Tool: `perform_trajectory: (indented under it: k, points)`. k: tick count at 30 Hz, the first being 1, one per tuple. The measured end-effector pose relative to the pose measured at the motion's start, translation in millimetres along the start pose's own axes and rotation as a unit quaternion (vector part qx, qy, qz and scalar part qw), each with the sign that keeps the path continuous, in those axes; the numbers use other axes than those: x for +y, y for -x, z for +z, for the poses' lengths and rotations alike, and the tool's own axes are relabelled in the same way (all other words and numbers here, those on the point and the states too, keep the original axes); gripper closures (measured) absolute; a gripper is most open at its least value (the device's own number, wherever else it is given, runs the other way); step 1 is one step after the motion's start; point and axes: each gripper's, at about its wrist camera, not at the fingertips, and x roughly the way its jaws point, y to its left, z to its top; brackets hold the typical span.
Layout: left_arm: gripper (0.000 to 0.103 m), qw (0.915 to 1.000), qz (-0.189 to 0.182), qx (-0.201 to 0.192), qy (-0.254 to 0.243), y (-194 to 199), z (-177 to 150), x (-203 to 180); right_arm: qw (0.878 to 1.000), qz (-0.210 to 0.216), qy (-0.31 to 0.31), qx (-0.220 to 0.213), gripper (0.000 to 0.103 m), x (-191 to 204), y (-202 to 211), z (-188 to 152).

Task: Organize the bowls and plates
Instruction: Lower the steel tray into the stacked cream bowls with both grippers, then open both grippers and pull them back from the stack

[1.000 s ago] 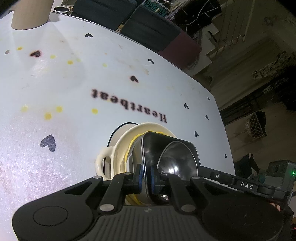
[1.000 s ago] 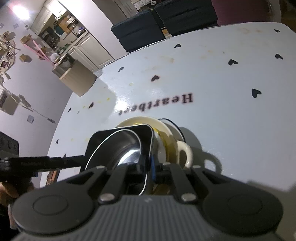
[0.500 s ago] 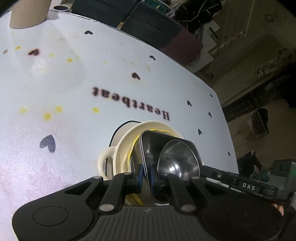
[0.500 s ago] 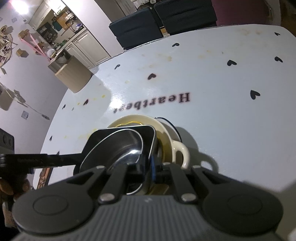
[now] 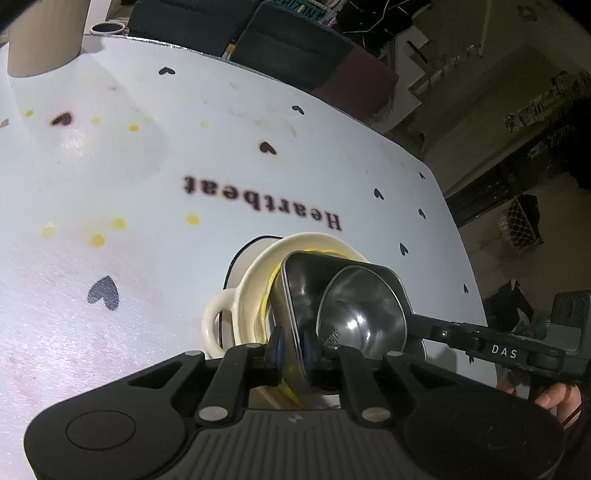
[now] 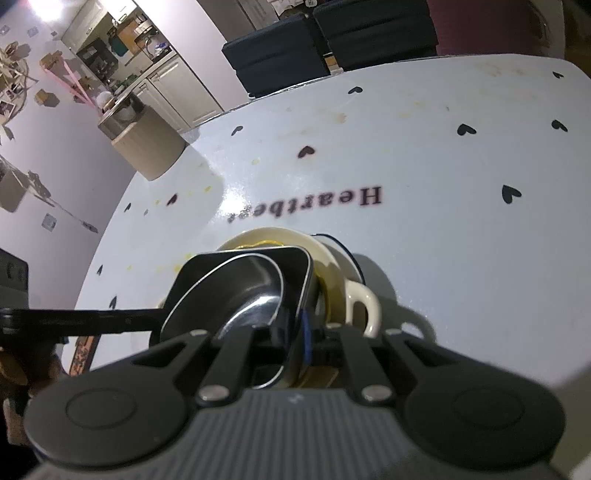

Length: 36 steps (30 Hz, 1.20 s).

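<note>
A square steel container (image 5: 295,291) with a round steel bowl (image 5: 364,314) nested in it sits in a stack with a yellow-rimmed dish inside a cream handled bowl (image 5: 255,280) on a black-rimmed white plate (image 5: 240,254). My left gripper (image 5: 291,347) is shut on the container's near wall. My right gripper (image 6: 299,338) is shut on the opposite wall of the same container (image 6: 240,284); the cream bowl's handle (image 6: 364,306) shows to the right. Each gripper's fingers reach into the other's view.
The white tablecloth (image 5: 147,184) has black hearts, yellow spots and the word "Heartbeat". A tan cylinder (image 5: 44,33) stands at the far left corner. Dark chairs (image 6: 295,55) stand beyond the far edge. The table's right edge (image 5: 458,236) drops to the floor.
Both grippers have stayed shut on the steel container. The stack looks slightly nearer and lower in both views; the cameras have tilted a little.
</note>
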Motion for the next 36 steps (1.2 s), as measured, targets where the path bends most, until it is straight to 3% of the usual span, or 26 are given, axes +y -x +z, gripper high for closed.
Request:
perform_trajectory:
  k: [4, 8, 12, 14, 18, 20, 24, 30, 36]
  points:
    - [0.077, 0.9998, 0.004, -0.017, -0.009, 8, 2, -5, 1.000, -0.003, 0.000, 0.001, 0.090, 1, 0, 0]
    - [0.073, 0.9992, 0.013, -0.034, -0.018, 17, 3, -10, 1.000, -0.009, 0.005, -0.009, 0.074, 1, 5, -1]
    - [0.060, 0.9977, 0.031, -0.055, -0.026, 27, 5, -12, 0.999, -0.017, 0.010, -0.032, 0.060, 3, 15, -1]
    - [0.052, 0.9965, 0.040, -0.068, -0.028, 33, 5, -13, 0.999, -0.023, 0.014, -0.046, 0.050, 4, 20, -2]
    - [0.023, 0.9927, 0.060, -0.099, -0.033, 49, 2, -17, 0.996, -0.044, 0.035, -0.076, 0.029, 12, 31, -4]
    - [0.016, 0.9897, 0.074, -0.115, -0.042, 58, 0, -21, 0.993, -0.051, 0.047, -0.091, 0.018, 16, 37, -6]
    - [0.001, 0.9853, 0.082, -0.142, -0.047, 75, -7, -26, 0.987, -0.064, 0.069, -0.132, 0.009, 24, 52, -9]
    - [0.000, 0.9807, 0.059, -0.174, -0.067, 98, -26, -43, 0.970, -0.080, 0.095, -0.210, 0.001, 32, 81, -21]
    - [0.000, 0.9607, 0.094, -0.235, -0.115, 129, -51, -72, 0.959, -0.087, 0.110, -0.246, 0.000, 43, 98, -35]
